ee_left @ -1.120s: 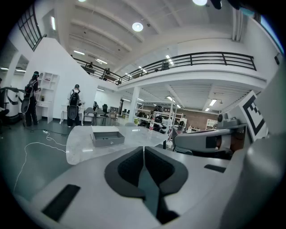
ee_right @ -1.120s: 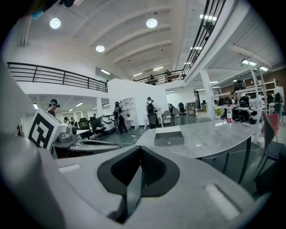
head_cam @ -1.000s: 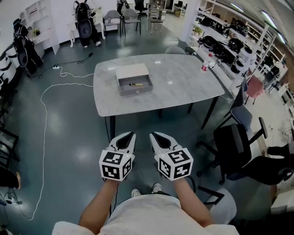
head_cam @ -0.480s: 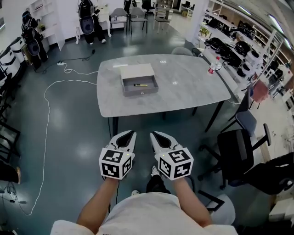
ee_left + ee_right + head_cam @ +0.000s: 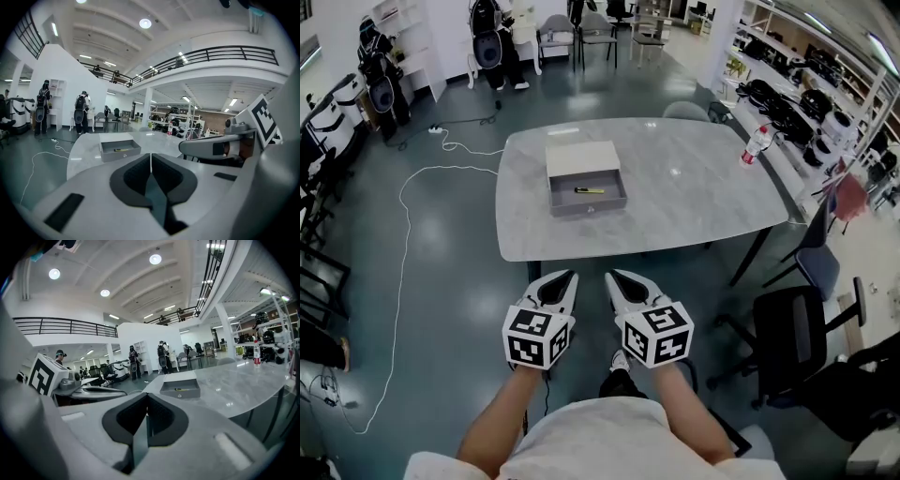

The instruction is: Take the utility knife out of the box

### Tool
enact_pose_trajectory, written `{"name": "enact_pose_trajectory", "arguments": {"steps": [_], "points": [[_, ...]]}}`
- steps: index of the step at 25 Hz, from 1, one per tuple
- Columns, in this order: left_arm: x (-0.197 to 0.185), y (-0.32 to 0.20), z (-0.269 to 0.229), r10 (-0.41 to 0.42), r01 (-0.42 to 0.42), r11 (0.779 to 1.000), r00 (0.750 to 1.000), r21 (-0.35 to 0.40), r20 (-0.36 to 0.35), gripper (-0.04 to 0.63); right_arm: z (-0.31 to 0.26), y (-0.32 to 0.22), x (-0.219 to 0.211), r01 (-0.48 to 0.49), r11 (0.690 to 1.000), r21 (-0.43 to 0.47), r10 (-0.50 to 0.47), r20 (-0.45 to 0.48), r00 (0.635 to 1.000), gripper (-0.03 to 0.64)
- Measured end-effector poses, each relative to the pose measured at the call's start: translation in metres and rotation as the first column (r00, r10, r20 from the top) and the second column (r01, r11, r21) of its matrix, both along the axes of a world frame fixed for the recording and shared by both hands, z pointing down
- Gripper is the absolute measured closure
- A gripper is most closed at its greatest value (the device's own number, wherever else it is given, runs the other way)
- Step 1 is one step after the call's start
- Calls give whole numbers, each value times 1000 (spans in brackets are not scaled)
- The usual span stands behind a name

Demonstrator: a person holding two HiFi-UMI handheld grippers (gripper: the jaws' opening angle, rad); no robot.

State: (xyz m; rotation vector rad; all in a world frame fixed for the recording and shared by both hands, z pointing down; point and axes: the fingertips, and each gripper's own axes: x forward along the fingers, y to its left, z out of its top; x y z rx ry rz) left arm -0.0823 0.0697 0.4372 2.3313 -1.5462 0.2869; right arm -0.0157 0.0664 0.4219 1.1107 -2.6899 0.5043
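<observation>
I hold my left gripper [image 5: 566,276] and my right gripper [image 5: 615,276] side by side, low in front of my body. They are over the floor [image 5: 450,309], short of the near edge of the bench [image 5: 694,202]. Both point forward toward the bench, close together but not touching each other.

On the left one my fingers [image 5: 135,176] are clenched. The two dark pads meet in a thin line and nothing sits between them. On the right one my fingers [image 5: 165,421] are clenched the same way, pads pressed together and empty.

The box [image 5: 590,207] rests on the left half of the bench, well apart from both grippers. It is grey, open on top at its near part, with a pale cover over its far part. The knife [image 5: 589,190] lies flat on the bottom of the open part, a thin yellow and dark bar set crosswise near the middle.

A bottle [image 5: 754,147] with a red cap stands upright near the bench's right edge, well apart from the box. A black chair [image 5: 783,352] stands on the floor to my right, near the bench's near right corner. A white cable [image 5: 401,234] loops across the floor on my left.
</observation>
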Motion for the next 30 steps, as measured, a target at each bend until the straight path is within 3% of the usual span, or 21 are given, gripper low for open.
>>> {"name": "enact_pose_trajectory", "arguments": {"steps": [14,30], "points": [[36,-104,5,-76,77,996,996,-38,35,577,4,-114,37,72,997,-38,-71,33,997,612],[54,-168,18,-134,139,988,989,-68,70,575,17,-175,57,148,987,-64,-145,51,988,612]]}}
